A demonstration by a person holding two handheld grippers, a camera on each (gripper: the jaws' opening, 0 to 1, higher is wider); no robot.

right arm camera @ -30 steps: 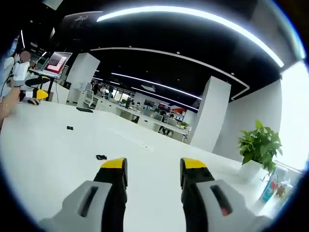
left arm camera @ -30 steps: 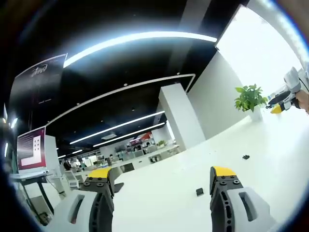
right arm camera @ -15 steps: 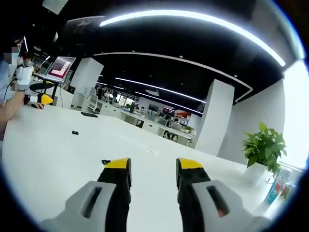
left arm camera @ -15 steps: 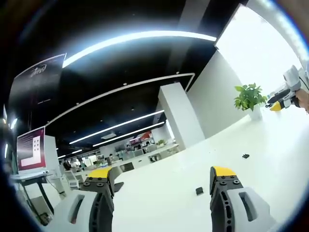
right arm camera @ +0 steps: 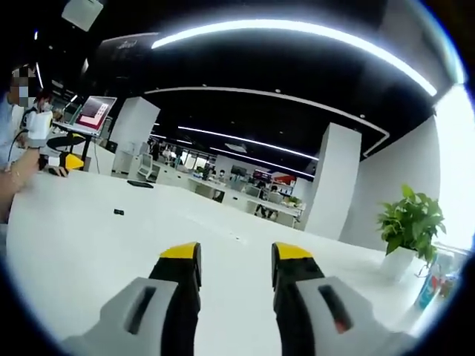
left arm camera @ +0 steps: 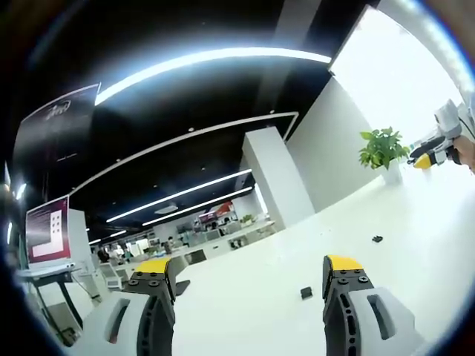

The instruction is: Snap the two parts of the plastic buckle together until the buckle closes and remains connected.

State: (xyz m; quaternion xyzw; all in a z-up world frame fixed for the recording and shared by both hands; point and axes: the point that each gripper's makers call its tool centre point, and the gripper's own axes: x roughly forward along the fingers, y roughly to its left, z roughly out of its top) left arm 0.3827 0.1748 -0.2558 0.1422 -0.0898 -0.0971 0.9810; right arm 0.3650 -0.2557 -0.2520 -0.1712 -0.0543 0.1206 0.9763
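Note:
Two small black buckle parts lie apart on the white table [left arm camera: 415, 222]. In the left gripper view the nearer buckle part [left arm camera: 306, 293] rests just left of my right jaw tip, and the farther buckle part [left arm camera: 377, 239] lies beyond it. My left gripper [left arm camera: 247, 265] is open and holds nothing. The right gripper [left arm camera: 436, 150] hangs over the table's far right end. In the right gripper view my right gripper [right arm camera: 236, 252] is open and empty above the table [right arm camera: 74, 245]. One buckle part [right arm camera: 119, 212] sits far off to the left, near the left gripper [right arm camera: 58, 160] held in a person's hand.
A potted green plant [left arm camera: 382, 150] [right arm camera: 410, 225] stands at the table's end by the white wall. A flat dark object [right arm camera: 139, 184] lies on the table's far side. A monitor on a stand [left arm camera: 49, 230] [right arm camera: 93, 111] is beyond the table. Office desks fill the background.
The right gripper's camera has lifted slightly, and the nearer buckle part has slipped out of sight behind its left jaw. The left gripper view is almost the same.

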